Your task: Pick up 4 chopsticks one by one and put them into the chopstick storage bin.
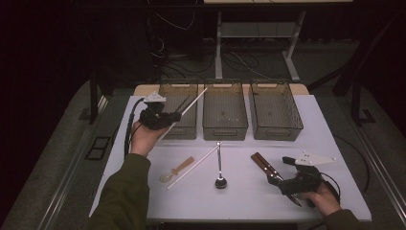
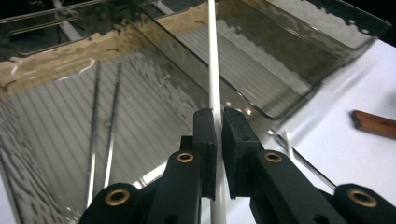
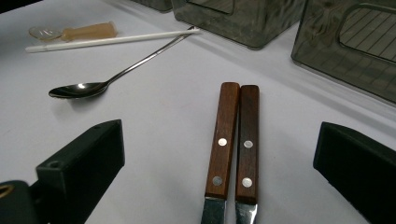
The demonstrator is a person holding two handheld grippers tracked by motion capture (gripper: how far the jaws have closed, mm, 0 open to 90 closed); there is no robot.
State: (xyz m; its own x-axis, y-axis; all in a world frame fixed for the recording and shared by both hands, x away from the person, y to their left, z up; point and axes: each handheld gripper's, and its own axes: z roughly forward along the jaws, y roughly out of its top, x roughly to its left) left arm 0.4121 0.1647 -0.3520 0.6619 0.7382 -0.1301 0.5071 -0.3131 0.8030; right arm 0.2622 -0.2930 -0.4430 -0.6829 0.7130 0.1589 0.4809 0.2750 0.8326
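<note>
White stick (image 2: 214, 70), clamped in the left hand-held gripper (image 2: 218, 122), hangs over the left bin (image 1: 178, 91); lower it level beside the rods (image 2: 102, 126) before release. Right hand-held gripper (image 3: 219, 154) straddles two knives (image 3: 232, 140), jaws wide, empty.

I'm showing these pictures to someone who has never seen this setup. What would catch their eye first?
Probably the left gripper, shut on a long white stick held slanting over the leftmost of three smoky clear bins at the table's far side. Next, the two wooden-handled knives lying side by side on the white table, between the open jaws of the right gripper. A shiny metal spoon lies nearby.
</note>
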